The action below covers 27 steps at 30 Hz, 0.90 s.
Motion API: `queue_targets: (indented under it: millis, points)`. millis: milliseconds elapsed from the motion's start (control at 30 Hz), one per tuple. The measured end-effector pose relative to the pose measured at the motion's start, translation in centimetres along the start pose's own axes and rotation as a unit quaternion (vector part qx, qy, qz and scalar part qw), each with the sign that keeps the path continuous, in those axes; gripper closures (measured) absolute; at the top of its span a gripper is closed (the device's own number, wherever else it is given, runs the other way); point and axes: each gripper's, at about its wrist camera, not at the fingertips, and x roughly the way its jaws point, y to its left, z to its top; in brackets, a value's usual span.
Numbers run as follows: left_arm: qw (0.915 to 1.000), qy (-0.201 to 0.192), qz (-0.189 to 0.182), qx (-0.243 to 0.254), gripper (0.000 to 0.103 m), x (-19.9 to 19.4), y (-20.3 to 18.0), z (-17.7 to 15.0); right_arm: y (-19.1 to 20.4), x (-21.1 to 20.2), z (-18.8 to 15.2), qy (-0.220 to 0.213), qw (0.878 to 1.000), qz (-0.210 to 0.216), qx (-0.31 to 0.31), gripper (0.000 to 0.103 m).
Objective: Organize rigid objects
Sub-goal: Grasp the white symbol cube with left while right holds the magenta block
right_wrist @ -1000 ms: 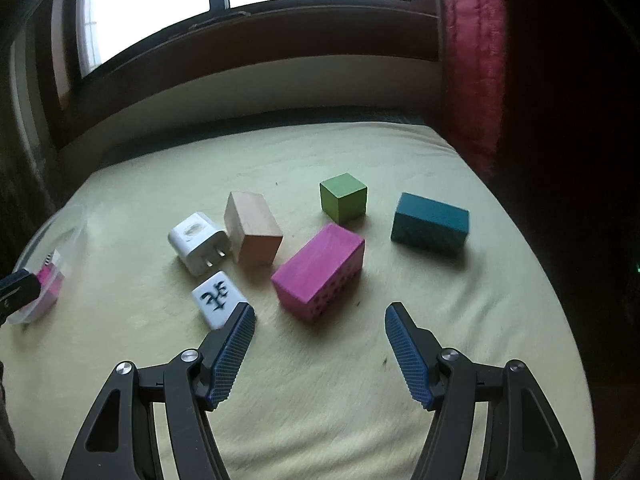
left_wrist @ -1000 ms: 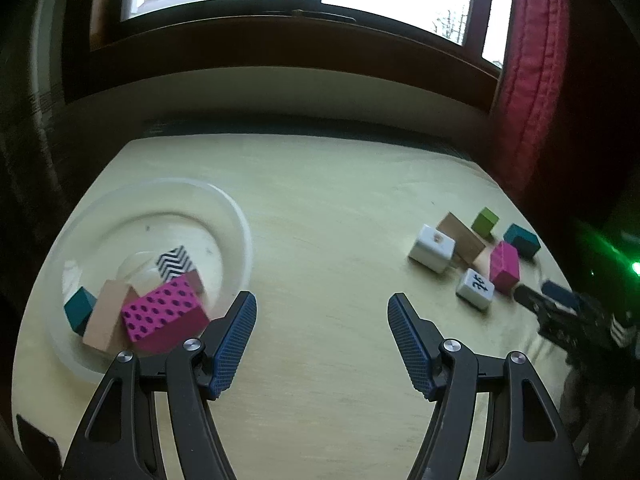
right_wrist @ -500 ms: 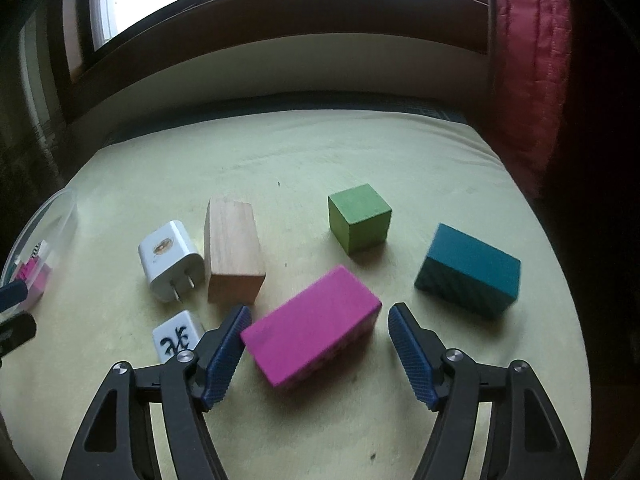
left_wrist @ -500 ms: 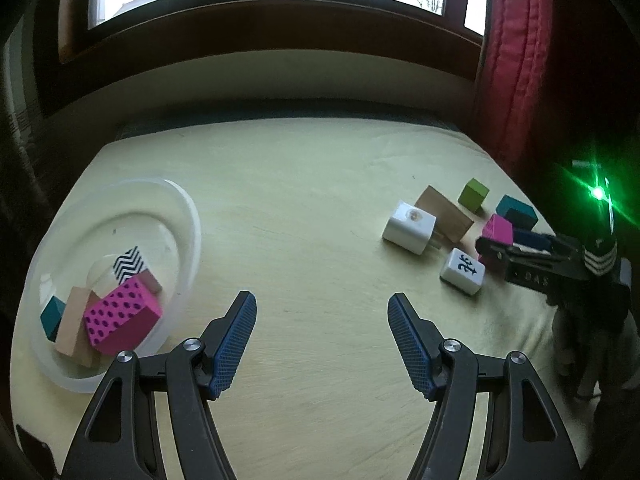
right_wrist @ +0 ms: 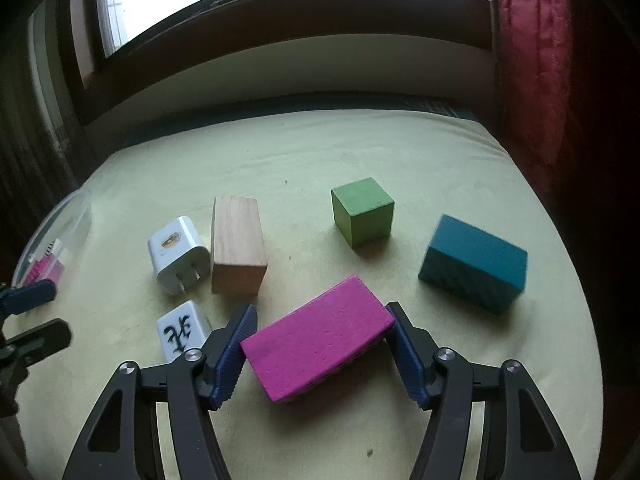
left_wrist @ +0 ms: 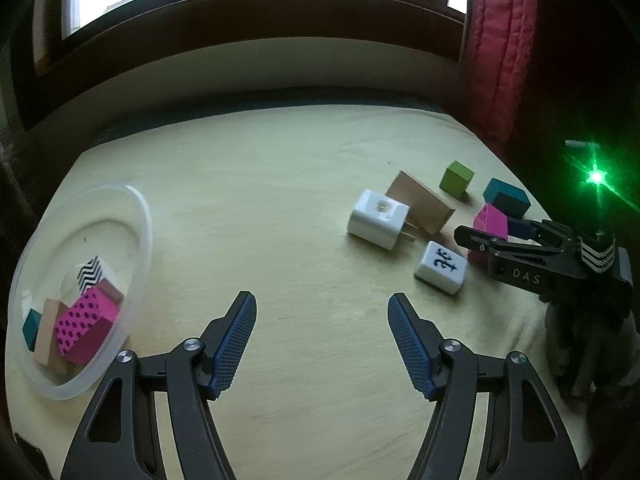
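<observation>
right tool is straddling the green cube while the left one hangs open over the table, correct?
Not the green cube. The right wrist view shows the right tool straddling the magenta block; the cube sits farther back, untouched. The left tool does hang open.

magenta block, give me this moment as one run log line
right gripper: open, fingers straddling magenta block on table | left gripper: open, empty | clear bowl: holds blocks | loose: charger, green cube
</observation>
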Motion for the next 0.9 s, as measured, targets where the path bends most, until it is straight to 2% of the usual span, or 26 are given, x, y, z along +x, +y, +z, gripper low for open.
queue_targets:
  millis: [200,433,633,900]
  points:
    - [0.9998,0.003,-0.008,0.019,0.034,0.4,-1.9,0.1,-0.8,-1.7,-1.5,-0.012,1.0,0.002,0.024,0.035]
    - [0.9989,0.016,-0.031,0.032,0.034,1.9,-3.9,0.6,-1.1,-3.5,-3.0,-0.032,0.999,-0.019,0.028,0.035]
    - [0.9971,0.038,-0.057,0.032,0.034,4.0,-5.6,0.9,-2.8,-3.5,-3.3,-0.033,0.997,-0.005,0.07,0.035]
    - [0.9966,0.039,-0.057,0.046,0.036,5.3,-7.1,1.3,-3.8,-3.3,-3.3,-0.032,0.995,0.012,0.09,0.035]
